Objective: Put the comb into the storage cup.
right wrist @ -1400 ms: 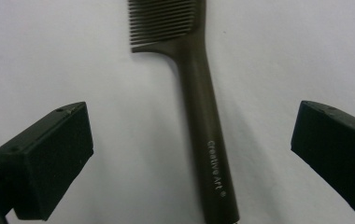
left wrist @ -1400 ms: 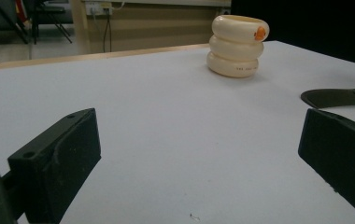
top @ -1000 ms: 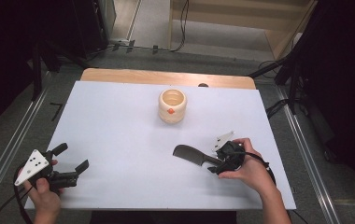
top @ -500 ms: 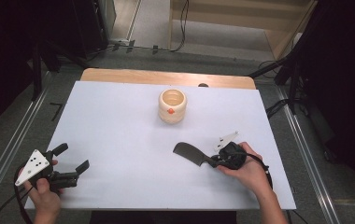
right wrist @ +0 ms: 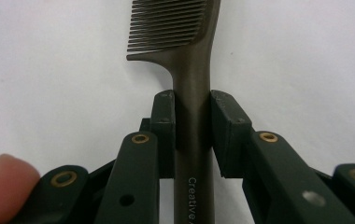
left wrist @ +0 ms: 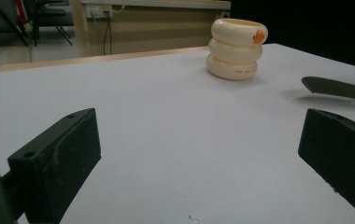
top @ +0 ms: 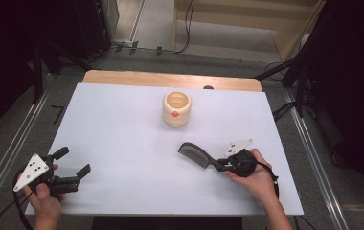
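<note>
Where my right gripper [right wrist: 192, 135] closes, its two black jaws pinch the handle of a dark comb [right wrist: 189, 70] from both sides, pads flat against the smooth handle just below the teeth. Comb: dark grey-brown, matte, fine even teeth on one edge, pale lettering on the handle starting "Creative". From the high view it [top: 197, 155] lies low over the white table top [top: 122, 129] at the right front, head pointing left and away from me; I cannot tell whether the head touches the surface. My right hand [top: 254, 179] wraps the gripper body from behind, forearm coming in from the near edge.

At the left front corner, my left hand [top: 46, 201] holds the left gripper [top: 72, 163] with jaws wide apart, nothing between them, aimed toward the table's middle.

Farther back, near centre, stands a cream cup [top: 176, 109] shaped as three stacked rounded rings, glossy, with a small orange mark on its side. Well apart from both grippers. Beyond it, a strip of bare wood [top: 170, 79] edges the table.
</note>
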